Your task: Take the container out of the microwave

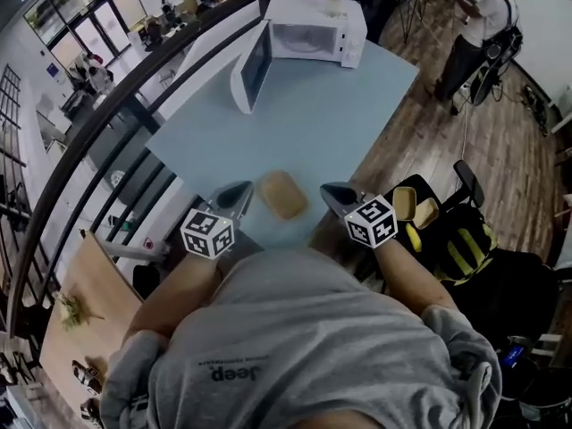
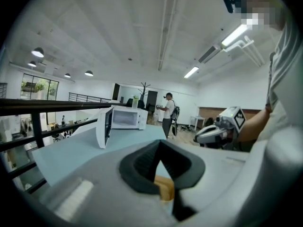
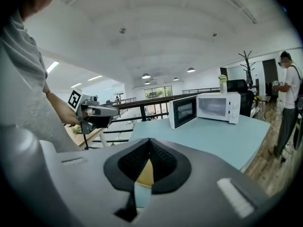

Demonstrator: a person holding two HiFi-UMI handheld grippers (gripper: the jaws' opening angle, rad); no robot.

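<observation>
Both pairs of jaws were shut, empty; left gripper point(image 1: 239, 195) and right gripper point(image 1: 333, 195) flanked the container point(image 1: 283, 194) on the counter point(image 1: 344, 105).

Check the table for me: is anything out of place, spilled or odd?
Nothing is spilled or damaged. Only the microwave at the far end of the table has its door wide open, while the tan container lies near the close edge, between the left gripper and the right gripper.
</observation>
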